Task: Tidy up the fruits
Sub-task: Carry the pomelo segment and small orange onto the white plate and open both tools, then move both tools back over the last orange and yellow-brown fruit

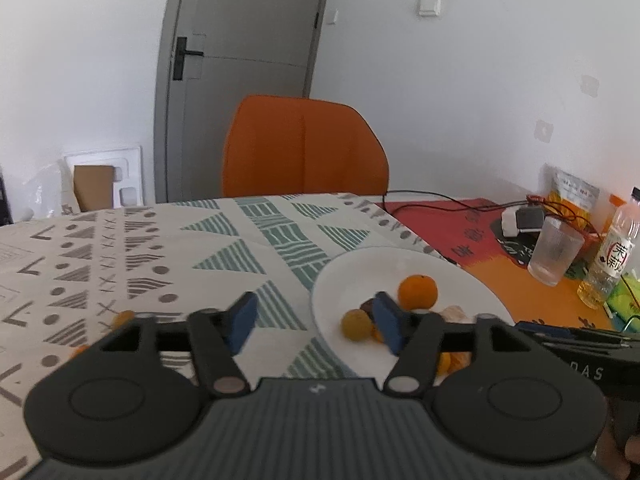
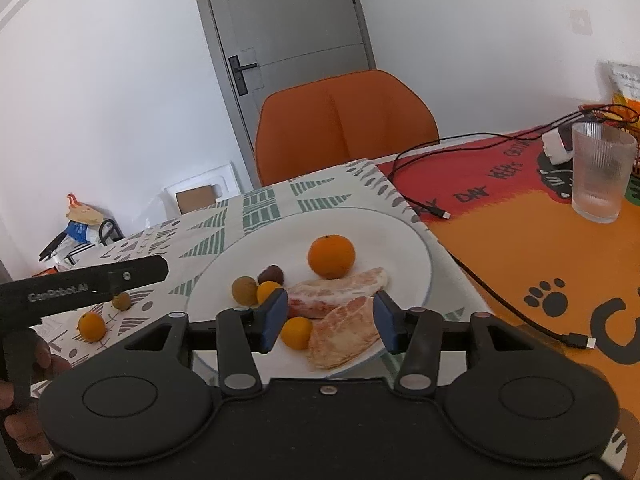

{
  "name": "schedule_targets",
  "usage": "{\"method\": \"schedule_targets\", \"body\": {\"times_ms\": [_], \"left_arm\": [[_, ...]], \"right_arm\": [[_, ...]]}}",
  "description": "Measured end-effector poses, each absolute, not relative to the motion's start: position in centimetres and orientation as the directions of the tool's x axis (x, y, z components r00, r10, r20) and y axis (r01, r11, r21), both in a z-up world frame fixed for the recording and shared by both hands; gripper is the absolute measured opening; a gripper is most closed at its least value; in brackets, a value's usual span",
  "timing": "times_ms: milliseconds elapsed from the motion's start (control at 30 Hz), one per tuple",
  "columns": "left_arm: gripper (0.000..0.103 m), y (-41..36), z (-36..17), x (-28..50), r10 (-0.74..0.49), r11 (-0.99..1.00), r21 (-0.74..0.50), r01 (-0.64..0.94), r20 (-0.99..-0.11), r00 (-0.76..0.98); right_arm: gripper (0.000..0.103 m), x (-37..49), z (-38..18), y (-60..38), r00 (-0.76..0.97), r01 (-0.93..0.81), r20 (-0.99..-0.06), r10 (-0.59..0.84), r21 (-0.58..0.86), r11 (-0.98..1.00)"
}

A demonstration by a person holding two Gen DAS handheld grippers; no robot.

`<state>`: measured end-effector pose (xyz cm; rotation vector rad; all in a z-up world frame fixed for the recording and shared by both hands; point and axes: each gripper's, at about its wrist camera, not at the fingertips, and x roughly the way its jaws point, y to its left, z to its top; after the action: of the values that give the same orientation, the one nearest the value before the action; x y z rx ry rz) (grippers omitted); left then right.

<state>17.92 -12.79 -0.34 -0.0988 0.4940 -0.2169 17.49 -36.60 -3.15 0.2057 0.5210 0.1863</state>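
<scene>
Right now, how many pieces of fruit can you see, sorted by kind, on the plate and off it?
Mandarin: 1, on the plate
Small orange kumquats: 3 (two on the plate, one on the cloth)
Brownish-yellow round fruits: 2 (one on the plate, one on the cloth)
Dark reddish-brown fruit: 1, on the plate
Peeled pomelo segments: 2, on the plate
Total: 9

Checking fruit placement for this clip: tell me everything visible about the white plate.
The white plate is round, shallow and glossy, apparently ceramic, with a thin bluish rim line. It lies flat on the patterned tablecloth, near that cloth's edge beside the orange mat. On it sit a mandarin, two peeled pomelo segments, two small orange fruits, a brownish round fruit and a dark one. Both grippers hover near it; neither touches it.
</scene>
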Motion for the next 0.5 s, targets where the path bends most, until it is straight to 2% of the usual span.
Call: {"method": "schedule_targets", "body": {"times_ms": [133, 233, 300, 367, 500], "left_arm": [[0.085, -11.2, -0.2, 17.1, -0.210, 0.977, -0.138, 0.165, -0.438, 0.874], [0.085, -10.1, -0.2, 16.7, -0.168, 0.984, -0.131, 0.122, -0.438, 0.883], [0.086, -9.4, 0.0, 16.6, -0.147, 0.987, -0.126, 0.102, -0.433, 0.889], [0.090, -8.8, 0.2, 16.3, -0.132, 0.988, -0.125, 0.086, -0.426, 0.895], [0.090, -7.9, 0.4, 15.9, -0.109, 0.991, -0.120, 0.063, -0.434, 0.894]], "right_arm": [[0.065, 17.1, -2.8, -35.2, 0.857, -0.138, -0.462, 0.227, 0.220, 0.966], [0.079, 17.0, -2.9, -34.2, 0.847, -0.169, -0.464, 0.260, 0.228, 0.959], [0.093, 16.8, -2.8, -33.7, 0.843, -0.190, -0.460, 0.280, 0.234, 0.954], [0.100, 16.6, -2.7, -33.0, 0.843, -0.210, -0.452, 0.290, 0.220, 0.953], [0.103, 16.5, -2.4, -32.0, 0.841, -0.236, -0.444, 0.309, 0.213, 0.948]]}}
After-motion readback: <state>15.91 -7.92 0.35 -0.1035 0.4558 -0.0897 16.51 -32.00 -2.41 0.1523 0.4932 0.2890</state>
